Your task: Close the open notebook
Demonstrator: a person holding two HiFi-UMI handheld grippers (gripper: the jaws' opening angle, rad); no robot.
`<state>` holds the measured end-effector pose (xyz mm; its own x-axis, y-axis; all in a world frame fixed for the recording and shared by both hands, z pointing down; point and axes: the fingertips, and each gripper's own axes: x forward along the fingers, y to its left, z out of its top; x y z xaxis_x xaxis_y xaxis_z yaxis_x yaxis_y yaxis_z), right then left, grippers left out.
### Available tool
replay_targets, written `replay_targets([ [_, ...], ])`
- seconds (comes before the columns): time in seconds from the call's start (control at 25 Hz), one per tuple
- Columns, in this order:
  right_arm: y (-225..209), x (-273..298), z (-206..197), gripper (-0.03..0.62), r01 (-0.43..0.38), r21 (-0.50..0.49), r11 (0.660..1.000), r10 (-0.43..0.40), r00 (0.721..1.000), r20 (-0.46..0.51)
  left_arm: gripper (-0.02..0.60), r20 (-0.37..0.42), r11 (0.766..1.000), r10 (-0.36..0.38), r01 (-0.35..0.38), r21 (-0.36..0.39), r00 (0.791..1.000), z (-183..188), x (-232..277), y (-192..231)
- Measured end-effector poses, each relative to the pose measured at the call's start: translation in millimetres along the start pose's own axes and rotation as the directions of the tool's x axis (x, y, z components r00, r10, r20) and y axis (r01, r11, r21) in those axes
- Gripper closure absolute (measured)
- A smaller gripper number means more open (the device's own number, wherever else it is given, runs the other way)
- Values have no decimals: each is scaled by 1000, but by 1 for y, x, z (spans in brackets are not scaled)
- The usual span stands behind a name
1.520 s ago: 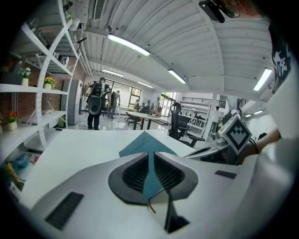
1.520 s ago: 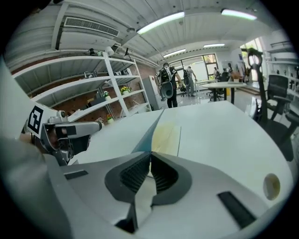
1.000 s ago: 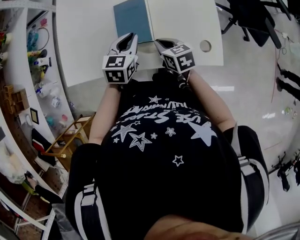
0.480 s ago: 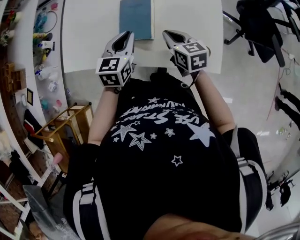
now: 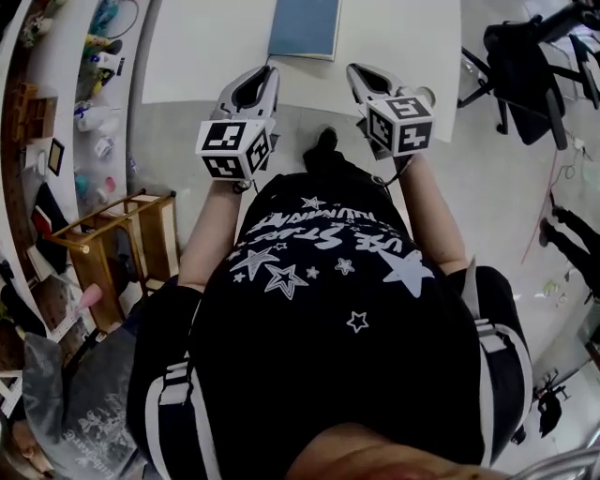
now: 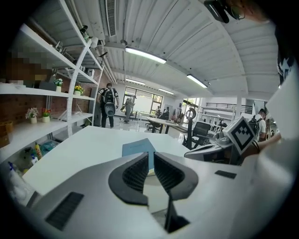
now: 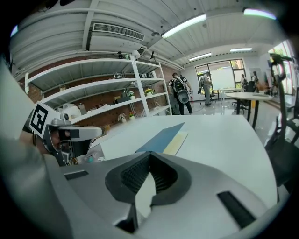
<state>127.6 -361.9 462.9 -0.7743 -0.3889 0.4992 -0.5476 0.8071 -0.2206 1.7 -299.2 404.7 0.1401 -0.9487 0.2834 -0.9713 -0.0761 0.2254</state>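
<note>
Blue closed notebook (image 5: 302, 26) on table (image 5: 206, 47), yellow edge (image 7: 176, 143) only in gripper views; left gripper (image 6: 148, 156) barely apart, right gripper (image 7: 149, 155) together

White table (image 5: 206, 47), wall shelves (image 6: 46, 89), ceiling strip lights (image 6: 145, 55)

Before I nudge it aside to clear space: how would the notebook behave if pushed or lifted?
The notebook lies flat on the smooth table, so it would probably slide, not tip. It looks thin, so likely light and bendy if lifted by an edge.
</note>
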Motion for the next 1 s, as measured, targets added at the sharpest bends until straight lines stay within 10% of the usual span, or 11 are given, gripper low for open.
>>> replay_targets([
  [1.0, 75, -157, -99, 585, 107, -45, 993, -106, 994, 16, 534, 67, 998, -44, 46, -30, 997, -48, -141, -83],
])
